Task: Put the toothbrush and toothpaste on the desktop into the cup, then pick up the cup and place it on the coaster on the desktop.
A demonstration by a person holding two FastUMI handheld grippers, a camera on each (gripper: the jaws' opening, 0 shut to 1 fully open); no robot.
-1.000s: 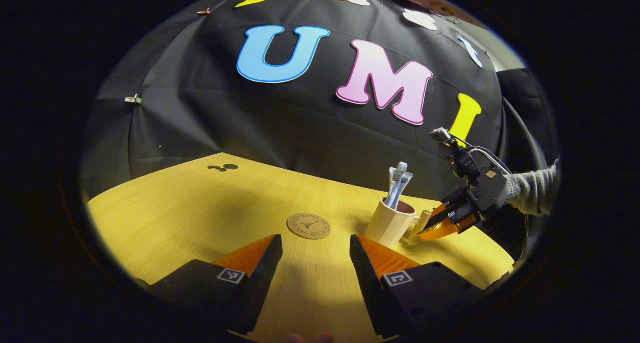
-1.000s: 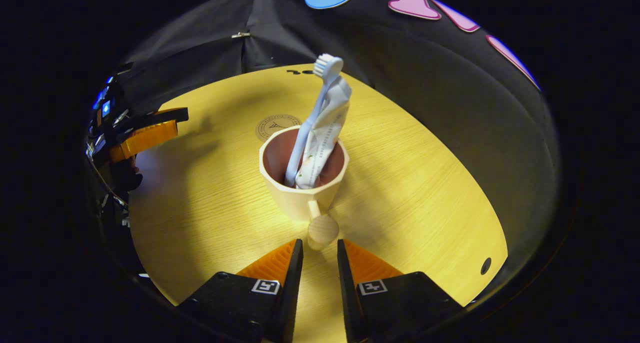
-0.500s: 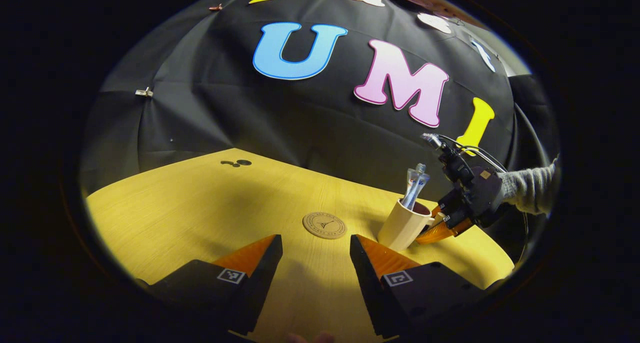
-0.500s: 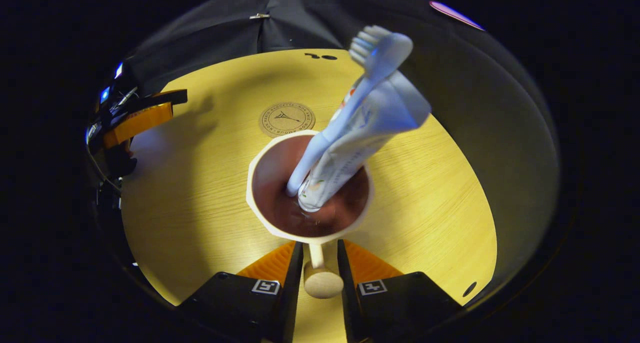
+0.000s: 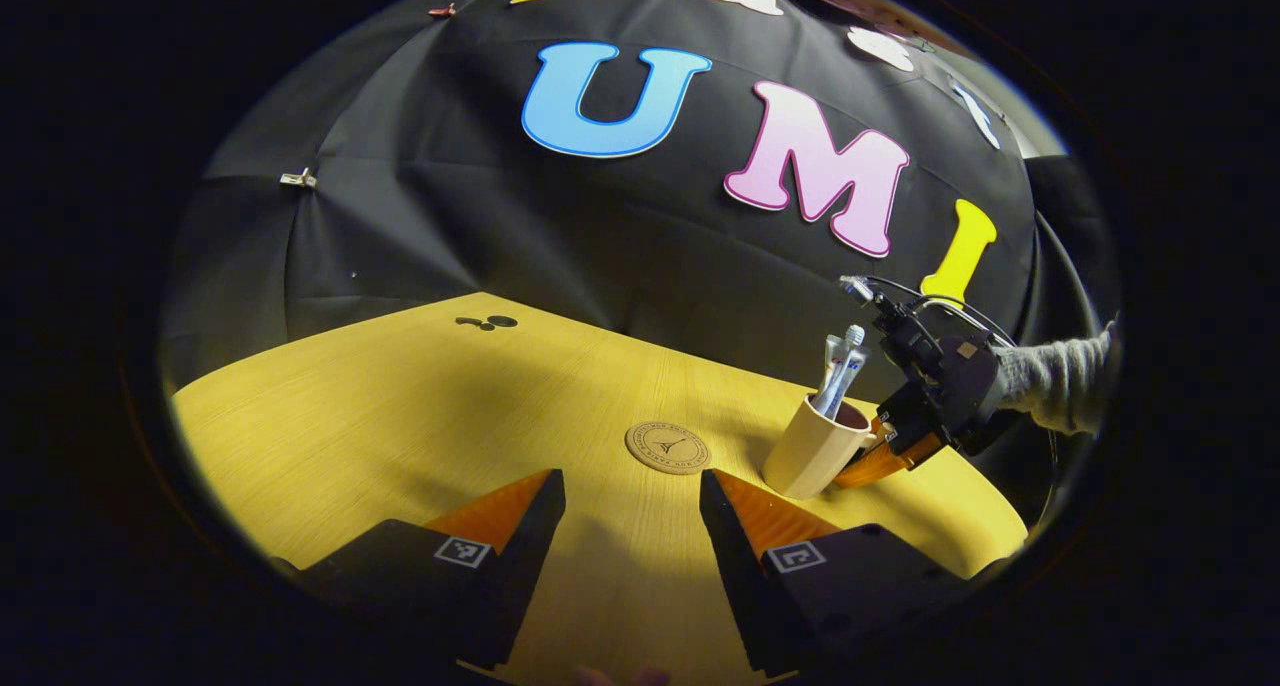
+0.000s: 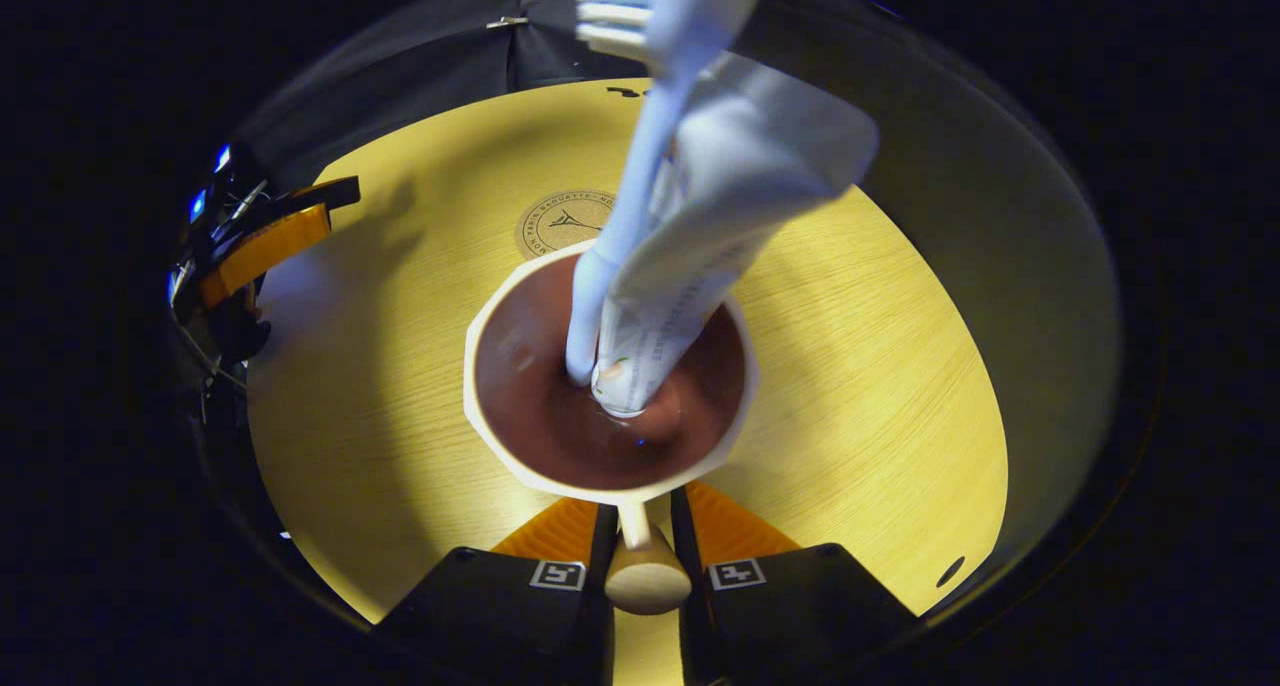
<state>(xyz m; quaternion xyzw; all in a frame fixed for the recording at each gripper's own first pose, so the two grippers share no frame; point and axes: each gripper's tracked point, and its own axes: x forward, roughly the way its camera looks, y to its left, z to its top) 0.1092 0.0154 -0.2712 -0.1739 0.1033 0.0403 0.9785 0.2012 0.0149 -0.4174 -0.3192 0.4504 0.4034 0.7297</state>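
My right tongs [image 6: 640, 526] are closed on the cup's handle [image 6: 645, 566], a finger pressing each side of its stem — the round knob sits just behind the tips. The cup [image 6: 610, 366] stands right in front of my camera, its dark inside open to me, with the toothbrush [image 6: 640, 146] and toothpaste [image 6: 715, 226] standing in it, leaning together (bristles up, tube's flat end up). The coaster [image 6: 560, 221] lies just beyond the cup's far rim on the surface [image 6: 860, 366].

In the left gripper view, my left tongs [image 5: 632, 496] hang wide open and hold nothing, low over the surface. The coaster [image 5: 667, 447] lies ahead of them; the cup [image 5: 815, 451] is just to its right, apart from it, with the right tongs [image 5: 875, 456] at its handle side and a sleeve [image 5: 1060, 391] behind.
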